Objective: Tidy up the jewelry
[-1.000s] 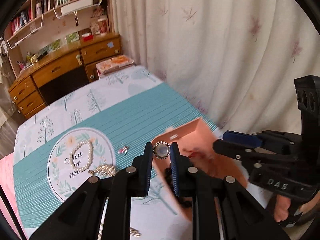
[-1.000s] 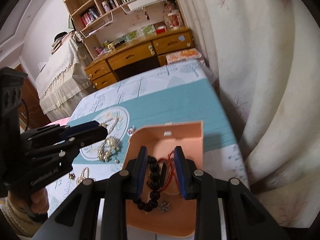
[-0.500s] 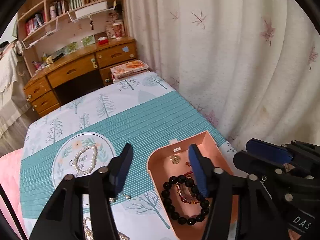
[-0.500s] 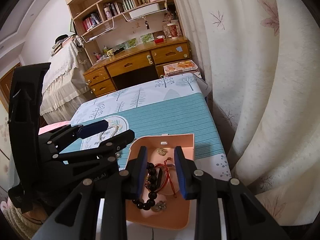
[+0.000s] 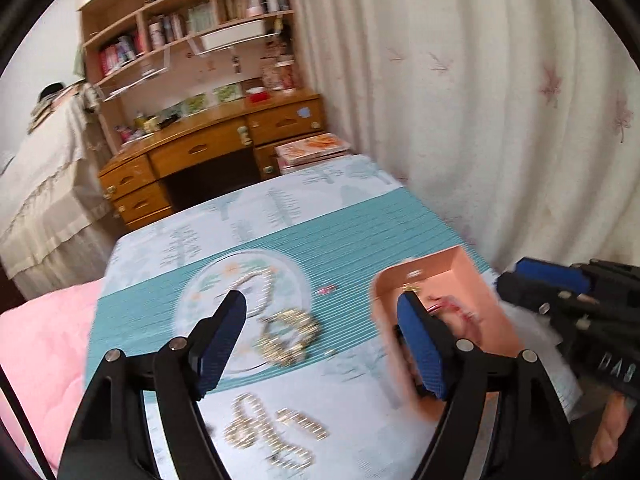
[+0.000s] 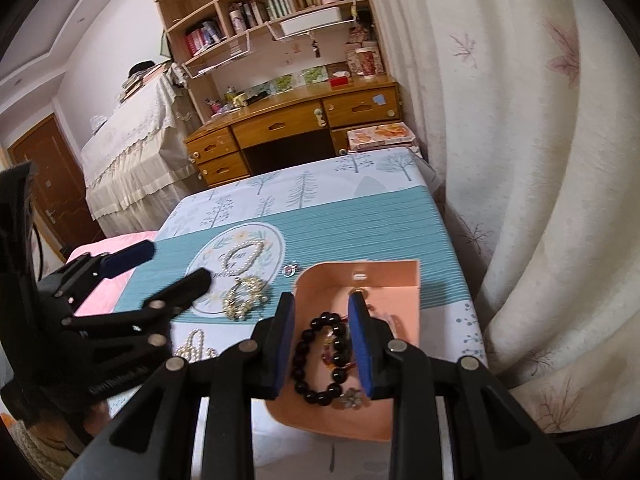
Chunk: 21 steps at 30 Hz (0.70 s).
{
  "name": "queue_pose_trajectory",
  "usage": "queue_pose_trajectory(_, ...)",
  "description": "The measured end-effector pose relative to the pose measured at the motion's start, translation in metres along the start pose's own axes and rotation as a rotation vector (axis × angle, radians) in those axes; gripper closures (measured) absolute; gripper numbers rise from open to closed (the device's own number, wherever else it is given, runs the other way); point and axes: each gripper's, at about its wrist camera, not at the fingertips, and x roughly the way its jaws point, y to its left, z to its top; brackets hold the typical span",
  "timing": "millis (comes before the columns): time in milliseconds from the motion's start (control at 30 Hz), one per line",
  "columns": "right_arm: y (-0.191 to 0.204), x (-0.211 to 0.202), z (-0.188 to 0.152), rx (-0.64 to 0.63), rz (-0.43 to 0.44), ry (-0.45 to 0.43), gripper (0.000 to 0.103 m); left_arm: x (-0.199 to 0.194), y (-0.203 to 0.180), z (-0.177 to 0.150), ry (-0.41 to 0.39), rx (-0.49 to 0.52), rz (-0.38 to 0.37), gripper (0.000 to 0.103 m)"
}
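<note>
Tablecloth (image 6: 360, 216), bead bracelet (image 6: 320, 356) in tray (image 6: 396, 276), under right tool (image 6: 324, 344)

Soft, even daylight filters through the pale curtain (image 6: 520, 160), leaving only faint shadows on the worktop (image 6: 360, 224). The left wrist view is smeared by motion blur, worst over the jewelry (image 5: 286, 334); the right is sharp. Fisheye bending and black vignetting ring both frames.
</note>
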Motion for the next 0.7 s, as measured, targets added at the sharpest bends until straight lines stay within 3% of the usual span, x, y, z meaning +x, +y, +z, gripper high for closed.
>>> queue_pose_trajectory(267,0.046,0.014,-0.003,-0.089,0.090,0.045,0.075,-0.029,0.084,-0.034,0.004,-0.111,0.177,0.027)
queue_pose_trajectory(367,0.069,0.025,-0.008,-0.140,0.119,0.069,0.075,-0.032,0.111,-0.050,0.024,-0.163,0.206,0.027)
queue_pose_trajectory(533,0.099,0.059,-0.021,-0.200,0.160,0.166,0.075,-0.025,0.139,-0.078,0.076,-0.222,0.210,0.027)
queue_pose_trajectory(700,0.106,0.100,-0.041,-0.203,0.182,0.306,0.075,-0.004,0.151,-0.106,0.135,-0.229,0.159,0.027)
